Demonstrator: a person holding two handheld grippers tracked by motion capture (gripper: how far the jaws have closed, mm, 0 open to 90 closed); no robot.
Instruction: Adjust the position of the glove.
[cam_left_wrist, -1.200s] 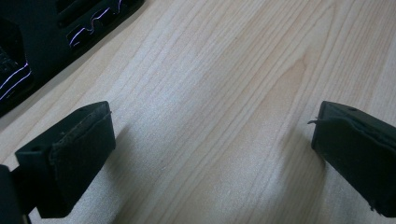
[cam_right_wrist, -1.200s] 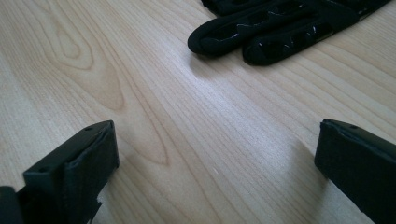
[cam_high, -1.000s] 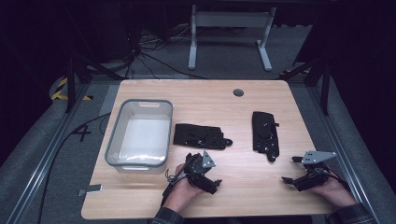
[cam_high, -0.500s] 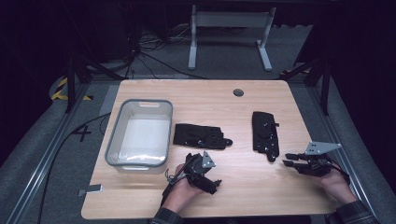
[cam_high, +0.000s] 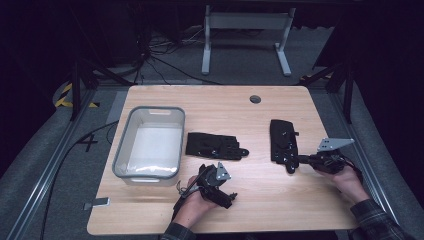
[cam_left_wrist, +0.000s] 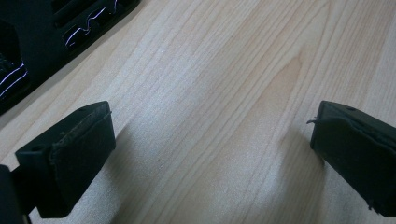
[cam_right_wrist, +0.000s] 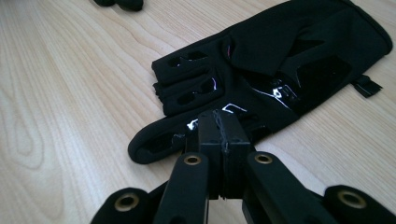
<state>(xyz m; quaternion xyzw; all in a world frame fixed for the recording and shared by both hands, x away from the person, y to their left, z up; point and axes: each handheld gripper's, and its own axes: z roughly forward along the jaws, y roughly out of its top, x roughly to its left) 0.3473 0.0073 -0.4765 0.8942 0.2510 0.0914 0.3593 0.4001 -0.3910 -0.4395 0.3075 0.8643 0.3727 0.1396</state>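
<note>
Wooden table (cam_high: 280, 200) carries grey bin (cam_high: 150, 145) at left, empty. Two black gloves lie flat: left glove (cam_high: 214, 146) beside bin, right glove (cam_high: 284, 142) further right. Right gripper (cam_high: 298, 160), jaws just closed, clenched on near edge of right glove (cam_right_wrist: 280, 65). Left gripper (cam_high: 231, 197) released, hovering over bare wood. Risk: thin pinch on fabric edge, glove may slip free or drag during lift toward bin.

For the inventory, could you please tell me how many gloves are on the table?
2: one glove lies mid-table beside the grey bin; the other glove lies to its right, at the right gripper.
</note>
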